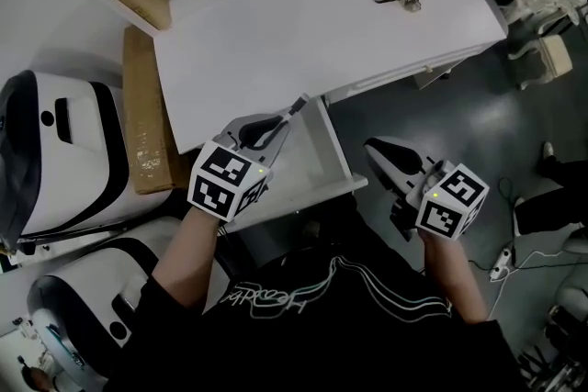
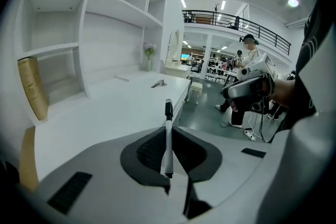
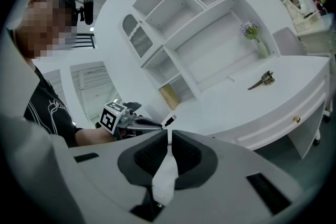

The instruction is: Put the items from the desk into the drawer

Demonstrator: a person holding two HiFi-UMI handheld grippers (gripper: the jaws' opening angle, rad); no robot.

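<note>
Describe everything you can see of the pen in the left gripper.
The pen is a slim stick with a white, plastic-looking barrel and a black far end. The left gripper is shut on it: dark ribbed pads pinch the barrel, and the black end juts forward beyond the jaws. It hangs in the air by the front edge of the white desk, seemingly above the open drawer. Only the pads touch it.

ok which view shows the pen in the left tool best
The left gripper view: the pen shows at nearly full length, clamped in the left tool, dark end forward. The head view shows only its tip poking past the tool. The right gripper view catches just that dark end, small and distant.
</note>
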